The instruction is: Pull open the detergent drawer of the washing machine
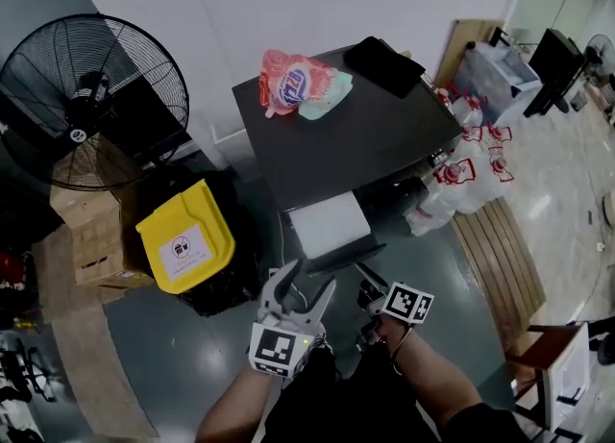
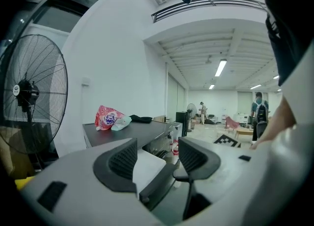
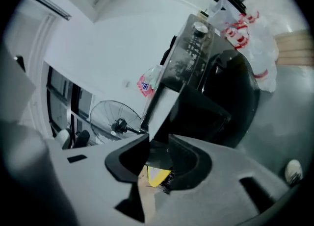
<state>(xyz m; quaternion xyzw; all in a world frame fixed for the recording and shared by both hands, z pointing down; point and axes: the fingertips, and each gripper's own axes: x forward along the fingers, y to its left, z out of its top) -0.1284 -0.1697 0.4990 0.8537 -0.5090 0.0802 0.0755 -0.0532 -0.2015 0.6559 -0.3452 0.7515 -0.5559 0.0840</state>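
Observation:
The washing machine (image 1: pixel 356 134) has a black top, and its detergent drawer (image 1: pixel 327 223) stands pulled out towards me, white on top with a dark front. My right gripper (image 1: pixel 370 283) is at the right end of that front. In the right gripper view its jaws (image 3: pixel 158 154) stand close together with the drawer's dark front edge (image 3: pixel 162 107) between them. My left gripper (image 1: pixel 315 273) hovers just before the drawer's left part, open. Through the gap in the left gripper (image 2: pixel 157 156) I see the drawer (image 2: pixel 147 163) beyond, untouched.
A red detergent bag (image 1: pixel 293 81) and a black cloth (image 1: pixel 384 64) lie on the machine's top. A large fan (image 1: pixel 91 95), cardboard boxes (image 1: pixel 86 230) and a yellow-lidded bin (image 1: pixel 184 236) stand to the left. White plastic bags (image 1: pixel 461 182) and wooden slats (image 1: pixel 500 249) are at the right.

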